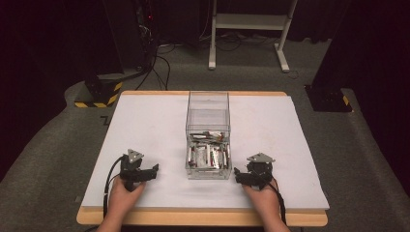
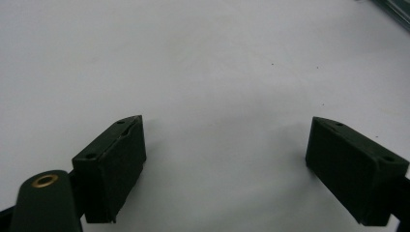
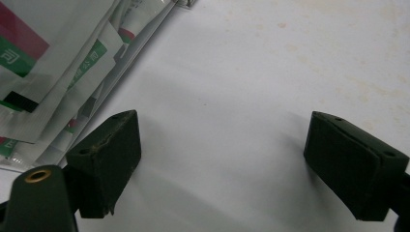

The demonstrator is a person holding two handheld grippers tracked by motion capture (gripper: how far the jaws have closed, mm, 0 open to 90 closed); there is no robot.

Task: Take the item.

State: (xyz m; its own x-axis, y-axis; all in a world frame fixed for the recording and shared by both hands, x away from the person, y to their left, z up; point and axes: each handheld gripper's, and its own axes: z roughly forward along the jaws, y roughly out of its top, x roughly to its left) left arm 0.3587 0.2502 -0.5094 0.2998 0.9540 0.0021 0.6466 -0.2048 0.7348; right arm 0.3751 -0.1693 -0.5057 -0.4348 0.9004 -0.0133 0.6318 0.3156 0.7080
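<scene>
A clear plastic box (image 1: 208, 136) stands in the middle of the white table top (image 1: 145, 121), with several white sachets (image 1: 208, 155) printed red and green lying in its near end. My left gripper (image 1: 153, 170) rests on the table to the box's left, jaws wide apart over bare white surface (image 2: 222, 96). My right gripper (image 1: 237, 173) rests to the box's right, also open with nothing between its fingers (image 3: 109, 154). In the right gripper view the sachets (image 3: 53, 63) show through the box wall at the upper left.
The table's wooden front edge (image 1: 203, 218) runs under the person's hands. Beyond the table are a white frame stand (image 1: 251, 29), a black and yellow striped base (image 1: 99, 94) at the left and a dark base (image 1: 329, 99) at the right.
</scene>
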